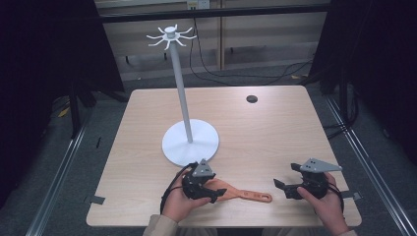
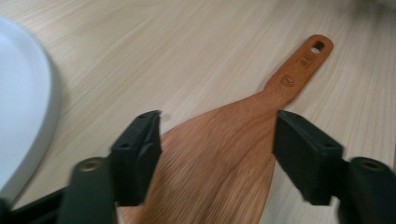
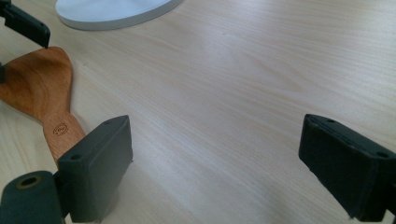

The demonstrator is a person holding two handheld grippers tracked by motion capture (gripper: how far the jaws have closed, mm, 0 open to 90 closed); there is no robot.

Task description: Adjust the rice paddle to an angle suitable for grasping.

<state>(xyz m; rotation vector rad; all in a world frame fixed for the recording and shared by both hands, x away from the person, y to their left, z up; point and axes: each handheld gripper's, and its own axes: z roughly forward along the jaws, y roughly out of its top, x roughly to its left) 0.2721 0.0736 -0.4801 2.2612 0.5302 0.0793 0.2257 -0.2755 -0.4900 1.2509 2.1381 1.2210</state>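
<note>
A wooden spatula (image 1: 248, 195) lies flat near the table's front edge, its handle pointing right. My left gripper (image 1: 216, 192) hovers over the wide blade, and its jaws stand open. In the left gripper view the blade (image 2: 219, 154) runs between and under the two black fingers (image 2: 140, 154), and the holed handle end stretches away beyond them. My right gripper (image 1: 282, 189) is open, just right of the handle's end and pointing left. In the right gripper view my right gripper (image 3: 215, 140) has bare table between its wide jaws, and the spatula (image 3: 39, 88) lies at the left.
A white stand with a round base (image 1: 196, 145), a thin pole and hooked arms on top rises just behind my left gripper. Its base edge (image 2: 23, 93) is close on the left. A small black disc (image 1: 252, 99) sits at the table's far right.
</note>
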